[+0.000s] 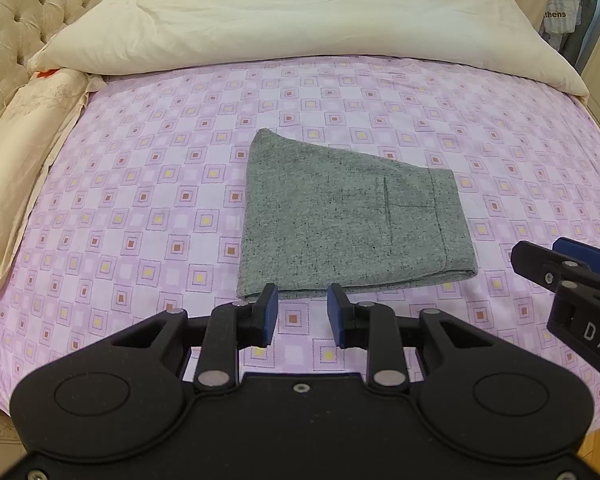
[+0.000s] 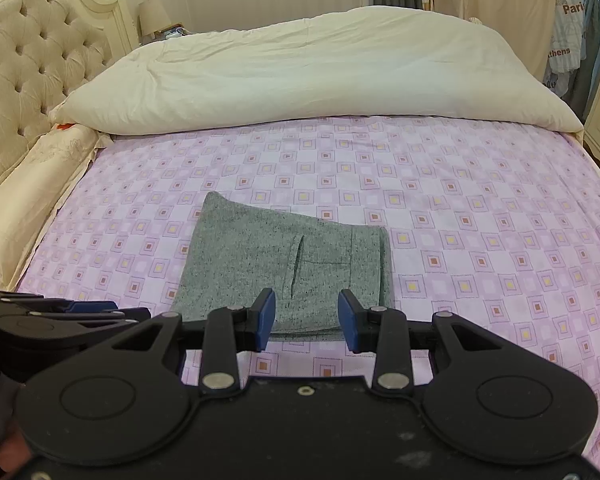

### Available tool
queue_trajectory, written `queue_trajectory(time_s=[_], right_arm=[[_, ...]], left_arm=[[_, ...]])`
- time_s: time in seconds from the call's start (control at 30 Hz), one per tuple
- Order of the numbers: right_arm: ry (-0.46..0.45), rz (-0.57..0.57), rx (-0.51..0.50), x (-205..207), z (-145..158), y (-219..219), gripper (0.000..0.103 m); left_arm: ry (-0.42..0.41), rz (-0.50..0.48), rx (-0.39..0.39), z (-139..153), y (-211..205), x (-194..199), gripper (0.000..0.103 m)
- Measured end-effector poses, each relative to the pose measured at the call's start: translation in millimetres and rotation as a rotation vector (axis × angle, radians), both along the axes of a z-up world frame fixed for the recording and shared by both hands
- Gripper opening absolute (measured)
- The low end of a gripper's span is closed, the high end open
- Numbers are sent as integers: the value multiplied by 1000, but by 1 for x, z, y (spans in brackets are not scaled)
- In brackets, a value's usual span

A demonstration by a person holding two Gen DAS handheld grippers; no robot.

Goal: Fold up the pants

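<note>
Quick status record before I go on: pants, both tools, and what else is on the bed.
pants: grey pants, folded into a compact stack, lying flat on the pink checked sheet
left tool: open, empty, near the pants' front edge
right tool: open, empty, above the pants' front edge
contact: neither tool grips the fabric
bedding: cream duvet bunched behind the pants, apart from them
</note>
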State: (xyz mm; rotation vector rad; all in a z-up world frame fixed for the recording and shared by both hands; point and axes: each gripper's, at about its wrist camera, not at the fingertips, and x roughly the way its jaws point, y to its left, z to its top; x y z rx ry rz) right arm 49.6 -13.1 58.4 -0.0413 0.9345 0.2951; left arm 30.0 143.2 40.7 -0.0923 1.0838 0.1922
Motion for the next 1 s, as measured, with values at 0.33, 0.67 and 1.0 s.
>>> queue_trajectory(time_s=[0.33, 0.67, 1.0], right_arm=[[0, 1, 3, -1, 0, 0, 37], [0, -2, 0, -2, -1, -2, 37], [29, -21, -44, 1, -3, -1, 37]], left_arm=[[-4, -7, 5, 0, -2, -1, 38], [-10, -29, 11, 2, -5, 0, 38], [-5, -48, 25, 1, -9, 0, 38]])
